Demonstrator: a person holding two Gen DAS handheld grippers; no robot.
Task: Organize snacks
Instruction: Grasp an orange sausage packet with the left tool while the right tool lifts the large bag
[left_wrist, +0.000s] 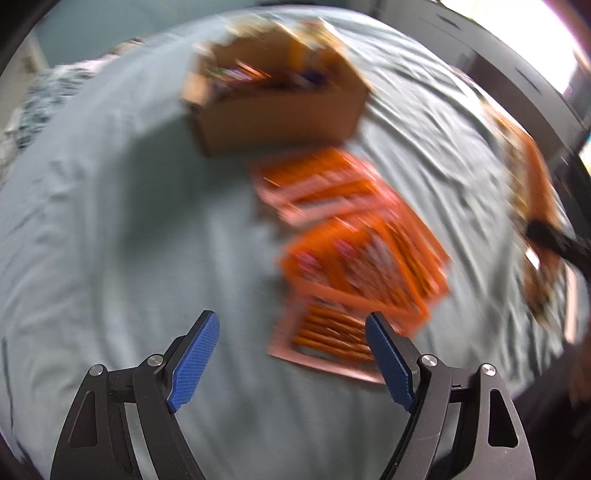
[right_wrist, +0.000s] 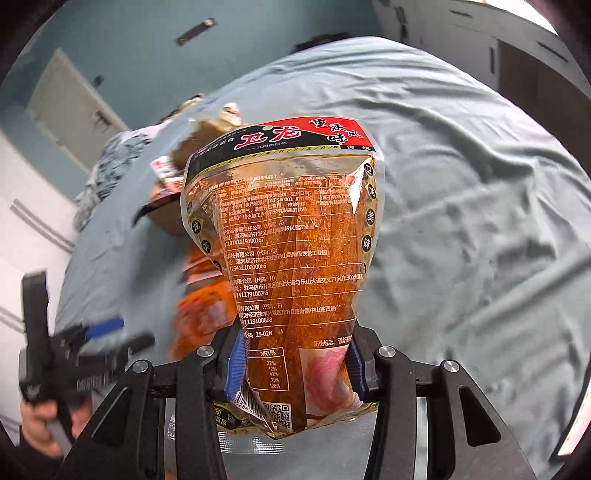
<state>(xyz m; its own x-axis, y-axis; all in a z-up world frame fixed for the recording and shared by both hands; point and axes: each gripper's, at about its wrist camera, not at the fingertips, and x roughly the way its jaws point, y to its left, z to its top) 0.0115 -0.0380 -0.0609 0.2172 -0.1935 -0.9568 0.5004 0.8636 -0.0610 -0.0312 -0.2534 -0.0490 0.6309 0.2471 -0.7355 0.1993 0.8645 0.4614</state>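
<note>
My right gripper (right_wrist: 295, 363) is shut on a clear spicy-strip snack bag (right_wrist: 284, 236) with a red and black top, held upright above the bed. My left gripper (left_wrist: 291, 354) is open and empty, hovering just left of several orange snack packets (left_wrist: 354, 247) lying on the grey-green bedsheet (left_wrist: 110, 221). A cardboard box (left_wrist: 277, 107) holding snacks stands beyond the packets; in the right wrist view it (right_wrist: 166, 218) is mostly hidden behind the held bag. The left wrist view is blurred. The left gripper (right_wrist: 99, 332) shows at the lower left of the right wrist view.
The held bag (left_wrist: 532, 206) and a dark finger of the right gripper show at the right edge of the left wrist view. A patterned pillow (left_wrist: 40, 99) lies at the bed's far left. Dark furniture (left_wrist: 517, 74) stands beyond the bed on the right.
</note>
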